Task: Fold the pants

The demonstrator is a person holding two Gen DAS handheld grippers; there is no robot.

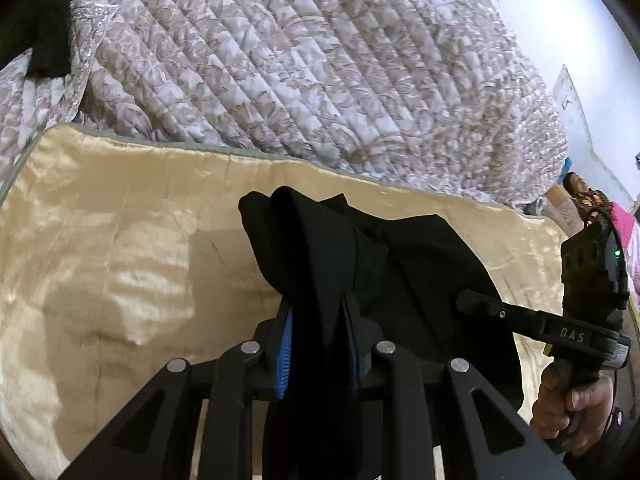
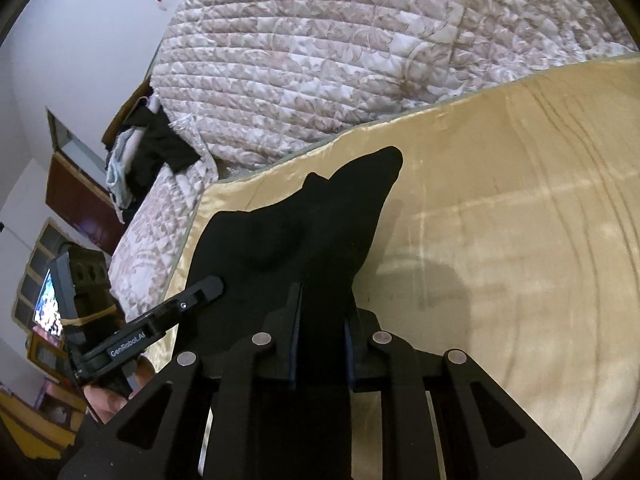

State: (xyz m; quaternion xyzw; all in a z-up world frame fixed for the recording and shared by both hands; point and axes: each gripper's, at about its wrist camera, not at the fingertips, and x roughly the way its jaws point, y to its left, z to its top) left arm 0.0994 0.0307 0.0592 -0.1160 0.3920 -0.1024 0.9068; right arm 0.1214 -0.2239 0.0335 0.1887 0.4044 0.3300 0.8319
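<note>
The black pants (image 1: 400, 264) hang bunched between both grippers, lifted off the cream satin sheet (image 1: 120, 248). My left gripper (image 1: 318, 304) is shut on a fold of the black cloth, which drapes over and hides its fingertips. My right gripper (image 1: 470, 304) comes in from the right edge of the left wrist view and bites the same cloth. Seen from the right wrist, the right gripper (image 2: 322, 300) is shut on the pants (image 2: 304, 224), and the left gripper (image 2: 210, 284) pinches their left side. A peak of cloth sticks up past the fingers.
A quilted floral bedspread (image 1: 300, 60) is piled behind the satin sheet (image 2: 520, 200). Dark and pale clothes (image 2: 148, 152) lie heaped on the bed's far corner. A hand (image 1: 572, 404) holds the right gripper's handle. Another person (image 1: 576, 188) is at the far right, and a lit screen (image 2: 48, 304) at the left.
</note>
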